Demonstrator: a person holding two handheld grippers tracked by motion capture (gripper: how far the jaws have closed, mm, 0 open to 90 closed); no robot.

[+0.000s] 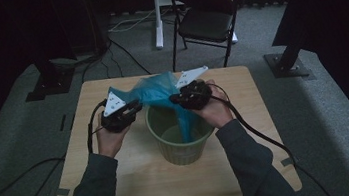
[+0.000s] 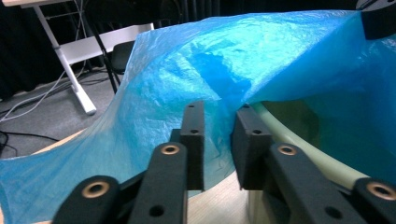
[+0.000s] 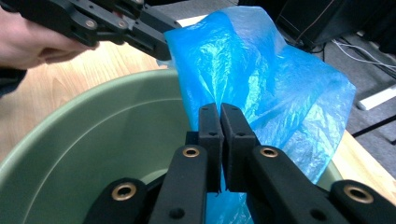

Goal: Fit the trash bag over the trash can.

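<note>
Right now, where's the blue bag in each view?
High view: bag top centre, draped into the bin.
Left gripper view: bag spread across the upper frame.
Right gripper view: bag centre-right, above the jaws.
Shared landmark: the bin's green rim.

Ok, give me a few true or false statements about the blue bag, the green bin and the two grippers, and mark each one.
1. The blue bag hangs partly down into the green bin. True.
2. The right gripper has its fingers closed on the bag. True.
3. The left gripper is clamped tight on the bin's rim. False: its fingers stand apart, with bag film at the gap.
4. The bin lies tipped on its side. False: it stands upright on the wooden table.
5. A folding chair stands beyond the table. True.
</note>
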